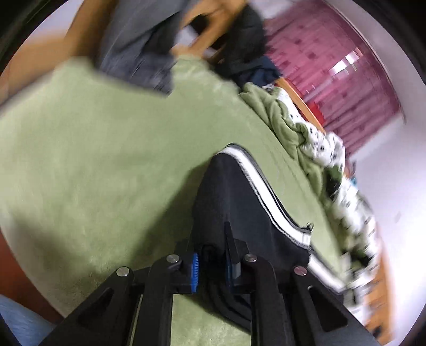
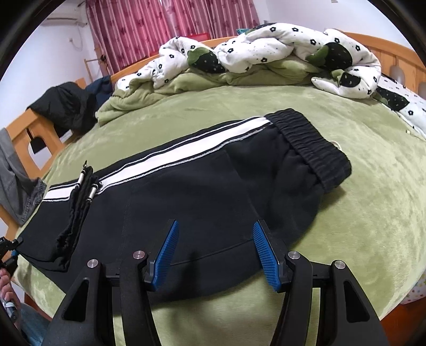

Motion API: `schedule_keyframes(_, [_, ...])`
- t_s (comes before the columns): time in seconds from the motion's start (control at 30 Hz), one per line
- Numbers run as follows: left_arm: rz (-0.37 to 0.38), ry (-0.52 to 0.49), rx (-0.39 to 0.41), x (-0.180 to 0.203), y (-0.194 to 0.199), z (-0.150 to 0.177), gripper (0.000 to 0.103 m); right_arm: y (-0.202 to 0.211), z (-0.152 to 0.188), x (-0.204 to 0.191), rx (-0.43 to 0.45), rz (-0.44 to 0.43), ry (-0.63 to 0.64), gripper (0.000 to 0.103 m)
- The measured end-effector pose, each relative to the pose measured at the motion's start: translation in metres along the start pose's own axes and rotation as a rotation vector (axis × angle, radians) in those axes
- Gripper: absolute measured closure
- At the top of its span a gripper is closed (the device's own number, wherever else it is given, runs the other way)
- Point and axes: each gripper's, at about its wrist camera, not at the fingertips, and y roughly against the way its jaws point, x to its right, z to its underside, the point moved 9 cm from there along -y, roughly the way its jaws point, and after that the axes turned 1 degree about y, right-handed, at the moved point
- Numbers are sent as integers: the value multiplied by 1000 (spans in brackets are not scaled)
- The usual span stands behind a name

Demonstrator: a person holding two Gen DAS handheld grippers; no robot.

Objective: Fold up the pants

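Ahead of both your grippers, a green plush bedspread (image 2: pixel 346 165) is covering a wide bed and filling most of each view. Beyond it, pink patterned curtains (image 2: pixel 165 24) are hanging against the far wall, and a white quilt with black flowers (image 2: pixel 266 50) is lying bunched along the far edge of the bed, well apart from your tools.

Black pants (image 2: pixel 202 186) with a white side stripe (image 2: pixel 165 157) are lying flat across the bedspread, directly in front of your right gripper (image 2: pixel 215 255). Their elastic waistband (image 2: pixel 311 149) is sitting ahead and to the right of that gripper, while the leg is running away to the left. A smaller piece of dark knitted cloth with two metal-tipped cords (image 2: pixel 80 202) is resting on the leg, ahead and to the left of it.

Your right gripper is hovering just above the near hem of the pants with its blue pads (image 2: pixel 165 255) standing apart, and nothing is pressed between them.

Your left gripper (image 1: pixel 211 263) is clamped on a fold of the black pants (image 1: pixel 234 202), its pads pressed together on the cloth. The fabric is rising toward its jaws in a tented ridge, with the striped edge (image 1: pixel 266 191) trailing ahead and to the right. This view is blurred.

At the far left of the right gripper's view, part of a hand (image 2: pixel 6 290) is showing.
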Motion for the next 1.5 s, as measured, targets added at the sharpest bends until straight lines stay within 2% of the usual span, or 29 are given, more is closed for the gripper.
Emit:
schedule_keyframes(0.07, [-30,-107,43,35,10,-1,90,3,1,9,6,1,-4,45])
schedule_keyframes(0.13, [-14,-192,64,74,16,-1,91,5,2,17,9,7,-11,45])
schedule_keyframes(0.2, [15,-290,83,117,21,4,92,8,3,25,13,5,-20,45])
schedule_keyframes(0.3, [108,-426,74,186,22,27,92,14,3,40,33,22,-37,45])
schedule_keyframes(0.4, [209,-549,23,254,12,71,93,21,2,57,53,37,-63,45])
schedule_keyframes(0.5, [278,-628,-30,297,-2,118,93,29,-1,73,79,56,-77,45])
schedule_keyframes(0.63, [403,-652,-167,332,-25,196,93,41,-2,90,113,73,-105,45])
schedule_keyframes(0.7, [432,-631,-254,333,-41,229,93,44,-3,98,126,70,-138,45])
schedule_keyframes(0.73, [424,-616,-303,330,-52,247,93,45,-4,101,129,66,-154,45])
schedule_keyframes(0.87, [416,-670,-370,310,-54,274,89,40,-8,100,116,9,-206,45])
schedule_keyframes(0.93, [474,-676,-408,305,-37,267,80,35,-7,92,98,-23,-207,45])
schedule_keyframes(0.97, [493,-668,-411,304,-30,262,72,31,-7,85,85,-37,-199,45])
schedule_keyframes(1.0, [505,-667,-391,299,-18,252,59,29,-7,78,78,-45,-189,45])
schedule_keyframes(1.07, [526,-675,-319,285,9,230,42,21,-8,61,58,-78,-164,45])
schedule_keyframes(1.1, [531,-675,-299,277,16,222,41,17,-9,53,47,-100,-156,45])
schedule_keyframes(1.17, [481,-675,-251,254,28,205,41,7,-12,29,18,-162,-138,45])
schedule_keyframes(1.27, [352,-659,-188,214,31,185,41,-9,-12,0,-23,-218,-118,45])
schedule_keyframes(1.37, [260,-654,-242,171,24,188,40,-35,-6,-28,-86,-244,-97,45])
schedule_keyframes(1.5, [188,-644,-276,145,6,202,40,-69,5,-46,-157,-206,-57,45])
